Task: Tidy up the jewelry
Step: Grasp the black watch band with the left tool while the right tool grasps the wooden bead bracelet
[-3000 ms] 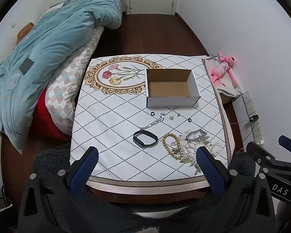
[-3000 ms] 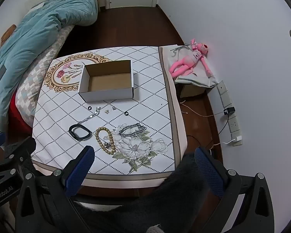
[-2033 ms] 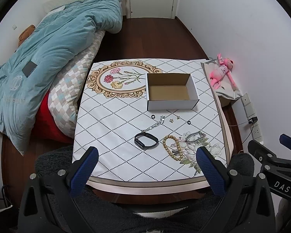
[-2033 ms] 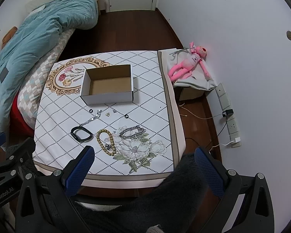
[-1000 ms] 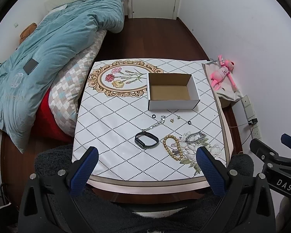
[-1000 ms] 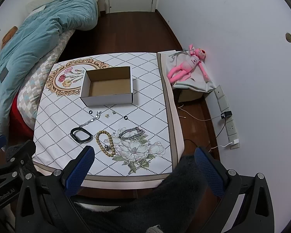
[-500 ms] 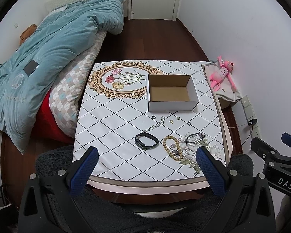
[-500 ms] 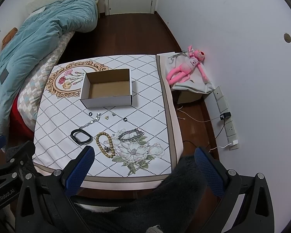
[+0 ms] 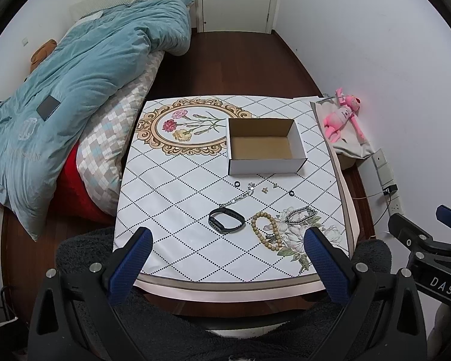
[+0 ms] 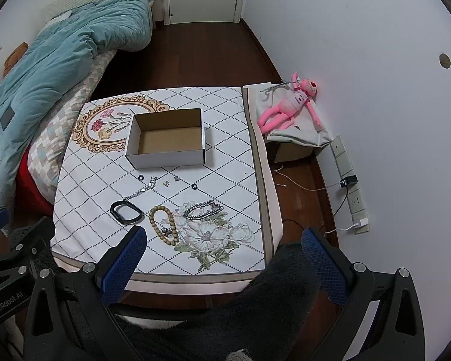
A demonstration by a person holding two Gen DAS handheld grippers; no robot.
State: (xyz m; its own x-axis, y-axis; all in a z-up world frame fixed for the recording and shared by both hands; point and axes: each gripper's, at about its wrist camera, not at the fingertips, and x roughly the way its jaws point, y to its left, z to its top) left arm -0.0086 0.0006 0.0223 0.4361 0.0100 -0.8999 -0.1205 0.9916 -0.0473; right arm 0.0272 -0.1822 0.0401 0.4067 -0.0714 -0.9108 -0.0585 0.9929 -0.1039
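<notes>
Left wrist view looks down over a bench under a diamond-patterned cloth, with the left tongs spread wide and holding nothing, short of the near edge. The open cardboard box sits toward the far side, its brown floor bare. Nearer lie the jewelry pieces: a black band, a loop of wooden beads with a small dark charm I can't make out, a silver chain bracelet on the printed flower, and a thin silver chain running toward the box. Two tiny black rings and a few small metal bits sit just in front of the box, too small to tell what they are. From the right wrist view, the right tongs are equally wide and empty, with a dark fuzzy cushion filling the gap below. A pink plush toy lies on a grey cloth beside the bench against the wall, and a teal duvet is heaped on the bed, cut off at the left.
</notes>
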